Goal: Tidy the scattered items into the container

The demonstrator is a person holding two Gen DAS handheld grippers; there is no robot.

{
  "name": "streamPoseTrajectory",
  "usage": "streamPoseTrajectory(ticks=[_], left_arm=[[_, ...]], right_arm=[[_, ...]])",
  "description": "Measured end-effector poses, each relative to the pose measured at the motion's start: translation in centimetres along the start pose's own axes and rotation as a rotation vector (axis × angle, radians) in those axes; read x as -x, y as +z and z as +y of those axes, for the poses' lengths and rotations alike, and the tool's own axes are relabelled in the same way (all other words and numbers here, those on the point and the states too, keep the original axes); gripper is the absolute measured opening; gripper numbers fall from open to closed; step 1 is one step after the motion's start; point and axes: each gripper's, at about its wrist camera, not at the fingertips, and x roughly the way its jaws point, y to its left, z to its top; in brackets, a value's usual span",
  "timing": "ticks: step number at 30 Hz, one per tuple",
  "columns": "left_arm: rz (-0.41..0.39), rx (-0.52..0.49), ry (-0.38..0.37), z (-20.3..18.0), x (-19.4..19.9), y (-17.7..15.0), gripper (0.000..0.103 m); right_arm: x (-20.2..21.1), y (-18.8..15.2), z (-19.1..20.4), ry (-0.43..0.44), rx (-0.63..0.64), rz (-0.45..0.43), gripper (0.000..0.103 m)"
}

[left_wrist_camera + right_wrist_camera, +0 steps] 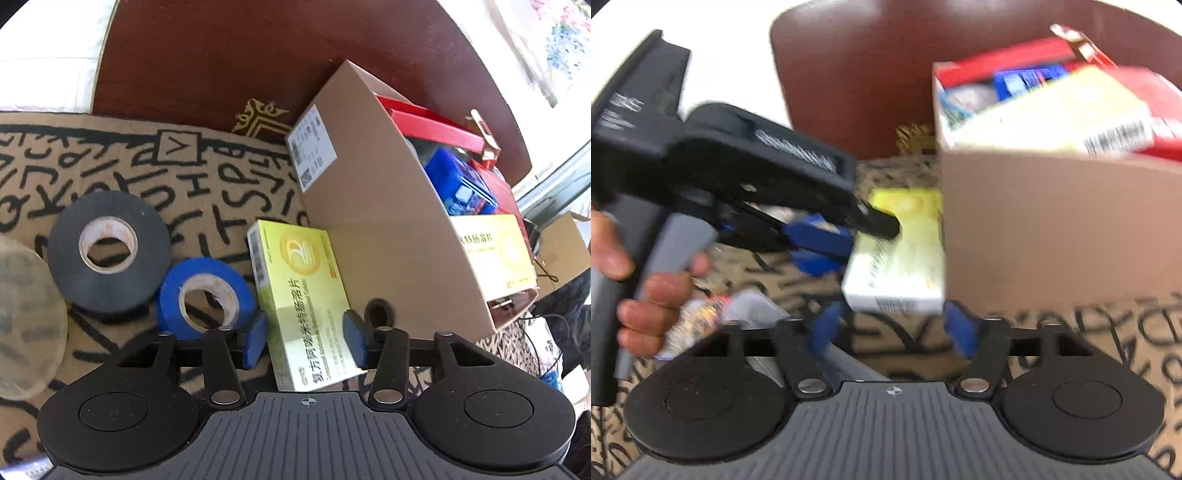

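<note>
Now the yellow box (303, 295) lay on the mat just left of the carton (388, 229), straddled by the left claw (306, 338), jaws unclosed; squeezing, then lifting, seemed next.

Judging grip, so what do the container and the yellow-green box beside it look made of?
Container: plain brown cardboard, matte, with a folded corner and a punched finger hole. Yellow-green box: thin printed paperboard by its look, slightly glossy, with sharp creased edges and a barcode.
</note>
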Motion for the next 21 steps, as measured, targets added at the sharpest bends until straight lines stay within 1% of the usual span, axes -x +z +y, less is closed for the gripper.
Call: streamPoseTrajectory(ticks=[1,3,4,6,7,8,10,12,14,15,17,18,19,21], left_arm=[[-0.005,-0.002,0.0,-0.1,0.0,0.0,0.067],[-0.008,-0.001,-0.004,-0.4,0.1,0.2,0.074],[-0.012,0.006,-0.006,-0.4,0.1,0.4,0.075],[-0.027,0.017,-0.011,-0.5,0.3,0.8,0.079],[-0.036,0.015,-0.014,-0.5,0.5,0.8,0.08],[-0.046,0.011,-0.009,-0.5,0.6,0.9,0.082],[-0.069,0.002,0.011,-0.4,1.0,0.9,0.087],[-0.076,0.01,0.02,0.0,1.1,1.1,0.087],[-0.077,0.038,0.016,0.6,1.2,1.6,0.087],[-0.082,0.046,0.015,0.8,1.3,1.9,0.087],[-0.093,0.038,0.009,0.9,1.2,2.8,0.087],[-0.095,0.026,0.003,0.9,1.0,3.3,0.087],[-0.094,0.013,0.0,0.8,0.8,3.8,0.087],[-0.088,-0.013,0.001,0.5,0.0,4.7,0.087]], right_arm=[[0.0,-0.2,-0.3,-0.005,-0.016,0.0,0.076],[0.0,-0.3,-0.8,0.012,-0.052,0.005,0.076],[-0.1,-0.2,-0.7,0.01,-0.054,0.002,0.076],[-0.6,-0.2,-0.5,0.0,-0.052,-0.003,0.079],[-1.0,-0.1,-0.4,-0.002,-0.059,-0.001,0.082],[-1.4,-0.1,-0.2,-0.008,-0.065,-0.004,0.086],[-1.7,-0.4,0.7,-0.029,-0.088,-0.014,0.091],[-1.0,-1.5,1.7,-0.072,-0.091,-0.027,0.091],[-0.6,-2.2,1.9,-0.12,-0.086,-0.053,0.075],[-0.3,-2.6,1.7,-0.114,-0.083,-0.063,0.072],[0.3,-2.9,1.5,-0.06,-0.077,-0.063,0.057],[0.5,-2.8,1.3,-0.049,-0.07,-0.058,0.055],[0.7,-2.7,1.0,-0.038,-0.067,-0.055,0.048],[1.2,-2.7,1.1,-0.021,-0.072,-0.053,0.047]])
